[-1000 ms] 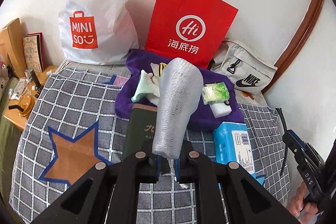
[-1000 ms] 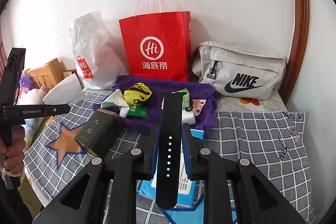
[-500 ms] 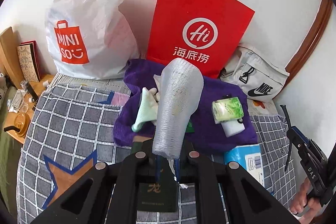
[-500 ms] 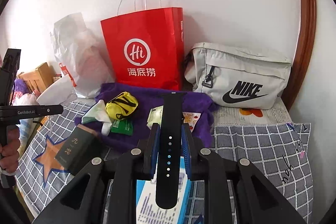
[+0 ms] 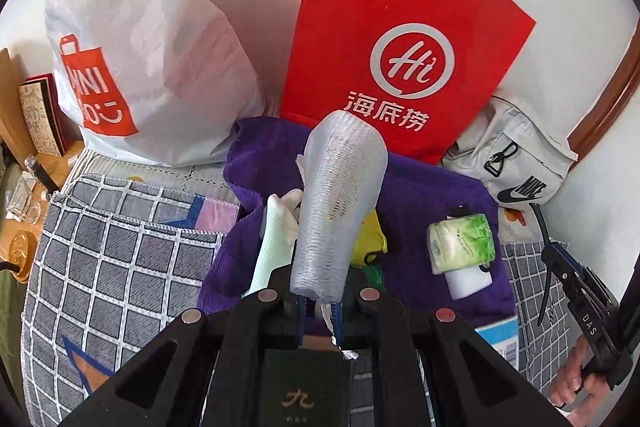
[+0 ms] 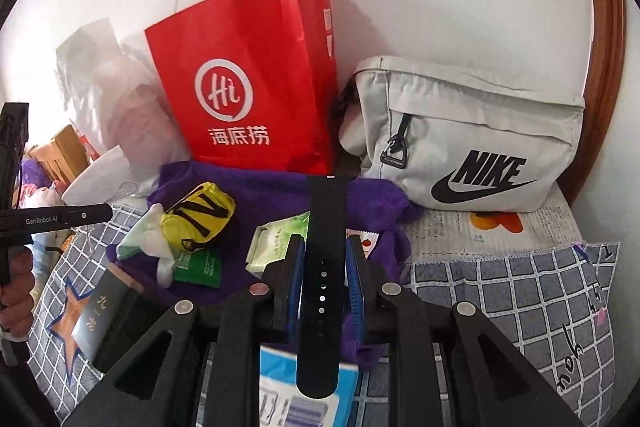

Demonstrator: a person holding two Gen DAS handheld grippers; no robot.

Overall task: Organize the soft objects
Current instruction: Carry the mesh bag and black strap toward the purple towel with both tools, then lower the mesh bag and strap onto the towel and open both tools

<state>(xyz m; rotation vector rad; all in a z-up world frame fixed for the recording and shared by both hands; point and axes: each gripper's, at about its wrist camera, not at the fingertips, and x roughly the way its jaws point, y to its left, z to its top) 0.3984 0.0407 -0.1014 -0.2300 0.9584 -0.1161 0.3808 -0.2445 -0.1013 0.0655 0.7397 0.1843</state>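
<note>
My left gripper (image 5: 318, 307) is shut on a translucent white mesh sleeve (image 5: 340, 203) that sticks up ahead of it, above the purple towel (image 5: 424, 195). My right gripper (image 6: 324, 267) is shut on a black perforated watch strap (image 6: 325, 267), held over the near edge of the same purple towel (image 6: 272, 187). On the towel lie a yellow pouch (image 6: 200, 213), a pale green glove (image 5: 274, 243), a green tissue pack (image 5: 460, 241), a white block (image 5: 468, 279) and a green sachet (image 6: 198, 265).
A red paper bag (image 5: 400, 47), a white Miniso bag (image 5: 140, 39) and a grey Nike bag (image 6: 468, 139) stand along the wall. A dark green box (image 6: 104, 319) and a blue packet (image 6: 296, 399) lie on the checked bedspread (image 5: 120, 259). A wooden nightstand (image 5: 24, 227) is at left.
Both grippers have moved forward and lower toward the purple towel and the bags, which now look larger. Each keeps its grip on its item.
</note>
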